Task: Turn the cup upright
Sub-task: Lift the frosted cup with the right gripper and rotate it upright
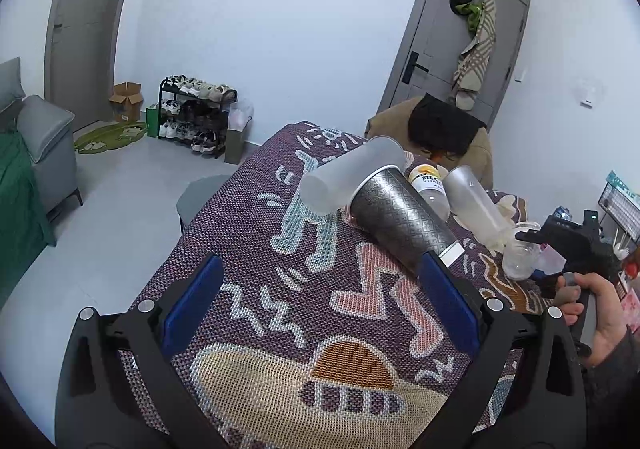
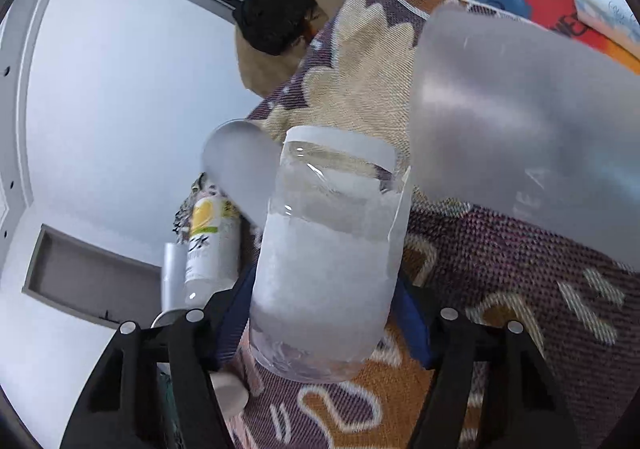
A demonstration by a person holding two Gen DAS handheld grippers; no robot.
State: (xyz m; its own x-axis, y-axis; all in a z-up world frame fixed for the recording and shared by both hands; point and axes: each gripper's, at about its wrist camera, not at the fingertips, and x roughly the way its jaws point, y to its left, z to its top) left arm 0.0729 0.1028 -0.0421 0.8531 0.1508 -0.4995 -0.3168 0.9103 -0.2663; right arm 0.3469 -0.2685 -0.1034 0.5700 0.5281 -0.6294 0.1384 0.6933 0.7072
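In the right wrist view my right gripper (image 2: 324, 313) is shut on a clear frosted plastic cup (image 2: 328, 249), held between its blue pads. The view is tilted, so I cannot tell how the cup stands. In the left wrist view the same clear cup (image 1: 520, 253) sits at the right, with the right gripper (image 1: 532, 239) and a hand behind it. My left gripper (image 1: 320, 289) is open and empty above the patterned tablecloth (image 1: 280, 289). Its right finger (image 1: 444, 289) is close to the base of a grey patterned cup (image 1: 400, 221) lying on its side.
A frosted cup (image 1: 352, 177) lies on its side at the grey cup's mouth. Another frosted cup (image 1: 476, 205) and a yellow-labelled bottle (image 1: 430, 185) lie behind. A frosted cup (image 2: 520, 121) looms close at the right. A brown jacket (image 1: 440, 129) lies at the table's far end.
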